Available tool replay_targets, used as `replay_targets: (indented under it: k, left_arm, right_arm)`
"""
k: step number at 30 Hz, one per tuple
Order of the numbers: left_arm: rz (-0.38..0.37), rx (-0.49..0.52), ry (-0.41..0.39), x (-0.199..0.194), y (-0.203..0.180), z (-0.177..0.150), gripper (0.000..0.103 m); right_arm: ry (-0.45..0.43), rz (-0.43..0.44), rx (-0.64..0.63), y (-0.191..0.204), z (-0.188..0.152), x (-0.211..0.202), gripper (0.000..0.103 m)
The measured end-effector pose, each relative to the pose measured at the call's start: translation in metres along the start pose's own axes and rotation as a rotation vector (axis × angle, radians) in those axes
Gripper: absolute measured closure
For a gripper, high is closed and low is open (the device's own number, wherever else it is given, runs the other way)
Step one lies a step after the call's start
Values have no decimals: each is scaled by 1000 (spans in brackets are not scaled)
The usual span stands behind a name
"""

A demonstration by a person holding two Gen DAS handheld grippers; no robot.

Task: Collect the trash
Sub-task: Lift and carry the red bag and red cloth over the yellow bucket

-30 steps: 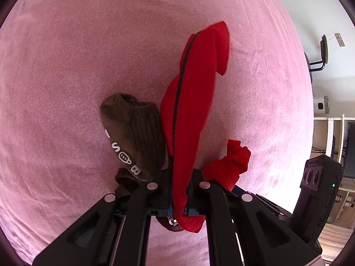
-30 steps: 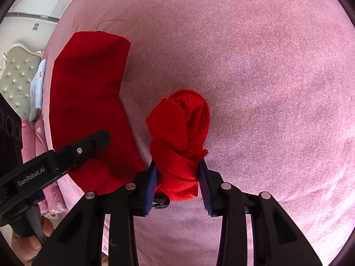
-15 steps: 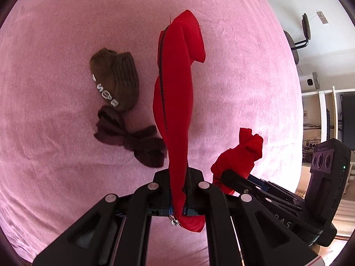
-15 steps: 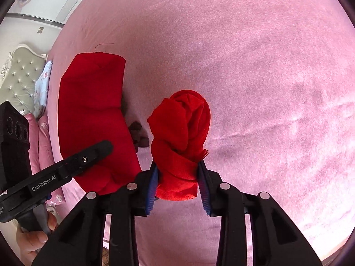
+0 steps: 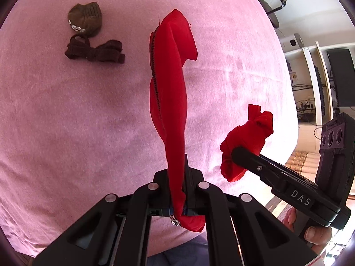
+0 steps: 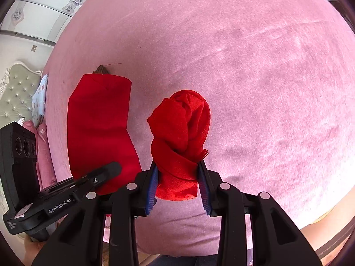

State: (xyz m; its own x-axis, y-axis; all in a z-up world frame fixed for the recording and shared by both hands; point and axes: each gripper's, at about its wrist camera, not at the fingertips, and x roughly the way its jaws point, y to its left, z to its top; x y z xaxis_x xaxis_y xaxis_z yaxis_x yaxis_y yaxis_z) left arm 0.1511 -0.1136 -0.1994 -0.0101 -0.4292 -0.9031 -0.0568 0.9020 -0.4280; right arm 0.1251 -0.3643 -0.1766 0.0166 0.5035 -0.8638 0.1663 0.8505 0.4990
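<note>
My left gripper [image 5: 177, 177] is shut on a long red zippered cloth pouch [image 5: 170, 88], held up above the pink bed cover [image 5: 77, 133]. The pouch also shows in the right wrist view [image 6: 99, 128]. My right gripper [image 6: 178, 173] is shut on a knotted red cloth bundle [image 6: 182, 137], also lifted off the bed; the bundle shows in the left wrist view [image 5: 248, 137]. The two grippers are side by side, close together.
A brown sock [image 5: 85, 17] and a dark brown knotted cloth [image 5: 95, 51] lie on the bed at far left. A headboard and pillows [image 6: 22, 93] are at left, an office chair [image 5: 273, 6] and shelves [image 5: 321, 77] at right.
Both grippers have risen and pulled back from the bed with their red cloths. The brown sock and dark cloth now look farther away, toward the upper left.
</note>
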Motion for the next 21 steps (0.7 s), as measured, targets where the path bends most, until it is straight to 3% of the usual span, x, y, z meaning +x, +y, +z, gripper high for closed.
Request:
replay_targets:
  k: [10, 21]
  left_arm:
    - [-1, 176, 87, 13, -48, -48, 98]
    - [-3, 353, 177, 44, -136, -101, 98]
  right_arm:
    - [-78, -1, 175, -73, -67, -41, 70]
    - [-142, -23, 352, -167, -120, -86, 70]
